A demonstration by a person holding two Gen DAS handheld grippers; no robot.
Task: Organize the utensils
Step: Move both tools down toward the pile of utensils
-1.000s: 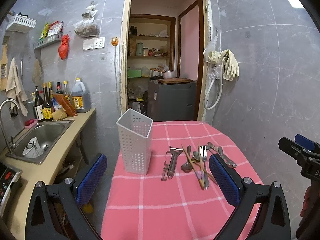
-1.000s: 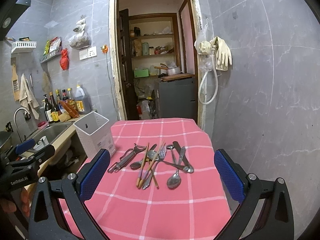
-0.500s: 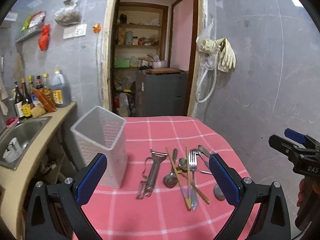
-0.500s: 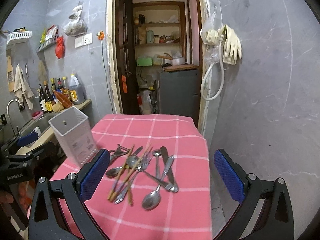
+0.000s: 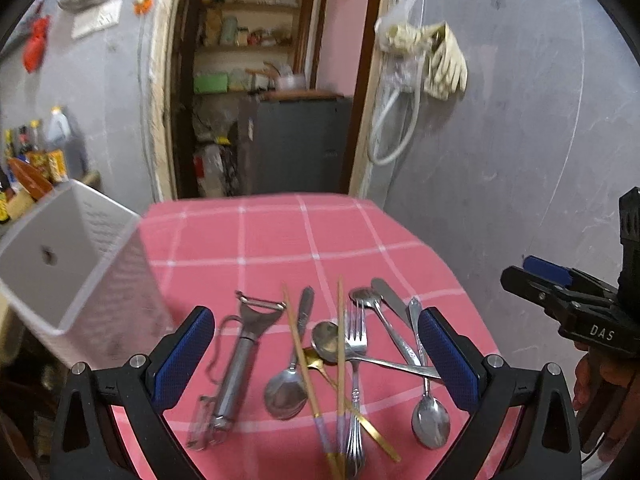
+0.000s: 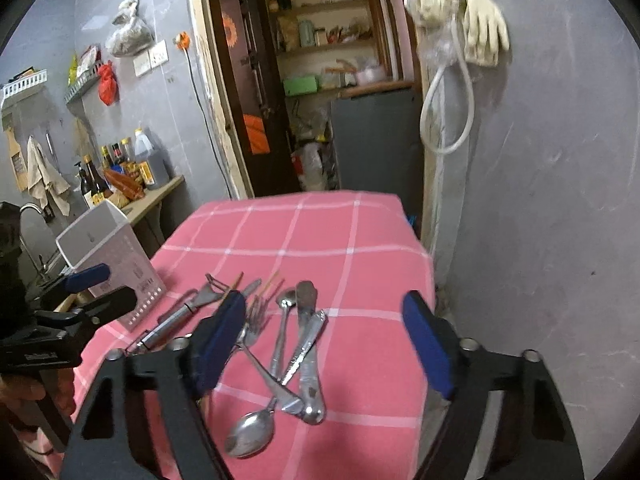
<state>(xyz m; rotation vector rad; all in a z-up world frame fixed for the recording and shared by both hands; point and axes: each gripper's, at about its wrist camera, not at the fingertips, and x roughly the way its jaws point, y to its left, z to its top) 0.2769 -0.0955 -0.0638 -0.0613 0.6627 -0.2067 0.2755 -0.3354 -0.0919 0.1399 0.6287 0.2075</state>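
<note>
The utensils point(image 5: 340, 364) lie crossed in a loose heap near the worktop's point(image 6: 360, 240) front edge, thin, stiff and slick, best pinched mid-handle, with the left gripper point(image 5: 316, 360) spread empty and the right gripper point(image 6: 324, 340) closing on nothing.

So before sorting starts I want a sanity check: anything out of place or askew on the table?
Yes: the utensils lie in a crossed heap on the pink cloth, chopsticks over spoons, none in the white holder. Nothing looks spilled or damaged.
</note>
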